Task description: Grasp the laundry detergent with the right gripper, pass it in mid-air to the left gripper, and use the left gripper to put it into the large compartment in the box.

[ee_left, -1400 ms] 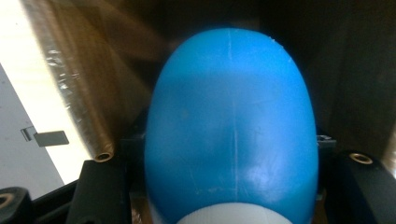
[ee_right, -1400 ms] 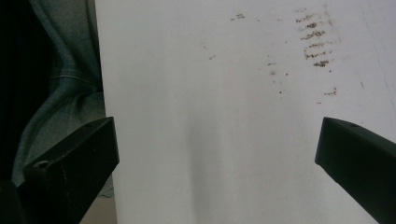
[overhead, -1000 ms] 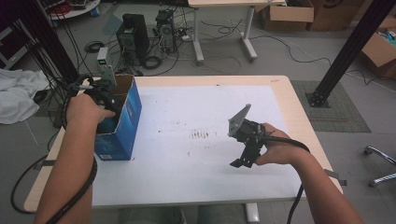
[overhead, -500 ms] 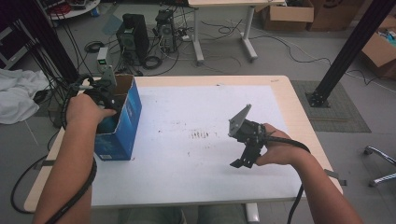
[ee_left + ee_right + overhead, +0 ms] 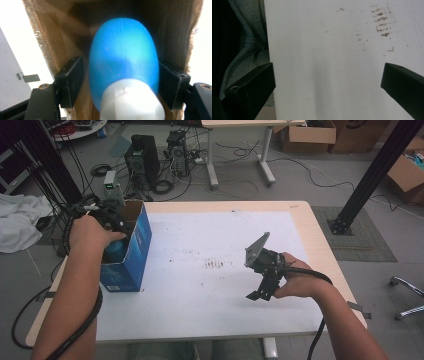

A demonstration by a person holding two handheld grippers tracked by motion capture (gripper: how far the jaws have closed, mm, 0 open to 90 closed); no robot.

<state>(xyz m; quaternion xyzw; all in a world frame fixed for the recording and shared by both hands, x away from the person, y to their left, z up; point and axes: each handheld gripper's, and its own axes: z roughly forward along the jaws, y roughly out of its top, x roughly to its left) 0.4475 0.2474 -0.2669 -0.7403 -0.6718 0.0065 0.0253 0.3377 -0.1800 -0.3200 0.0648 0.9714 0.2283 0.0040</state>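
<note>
- The left gripper [image 5: 111, 226] is dipped into the open top of a blue cardboard box [image 5: 134, 254] that stands upright at the left edge of the table [image 5: 300, 220].
- Inside the box, between its brown inner walls [image 5: 52, 32], sits a blue bottle [image 5: 124, 57] with a white cap [image 5: 131, 101] (the cap end points back toward the gripper, the rounded blue end points deeper into the box).
- The left gripper's jaws have just been opening: a gap shows between the bottle and the left pad [image 5: 71, 80], and the right pad [image 5: 172, 85] sits at the bottle's very edge, so the bottle lies between them, let go rather than squeezed. Whether the right pad brushes the bottle I cannot tell.
- From above, a bit of the blue bottle [image 5: 116, 251] shows in the box's mouth, right under the left hand [image 5: 90, 232].
- The right gripper [image 5: 260, 292] hangs over the white tabletop toward the right side, well apart from the box, its grey three-cornered plate [image 5: 256, 249] tilted up.
- Its jaws stand wide with nothing between them; its own view looks down on bare white surface [image 5: 324, 75] with some dark smudges [image 5: 383, 22], and the person's jeans [image 5: 249, 50] past the table's edge.
</note>
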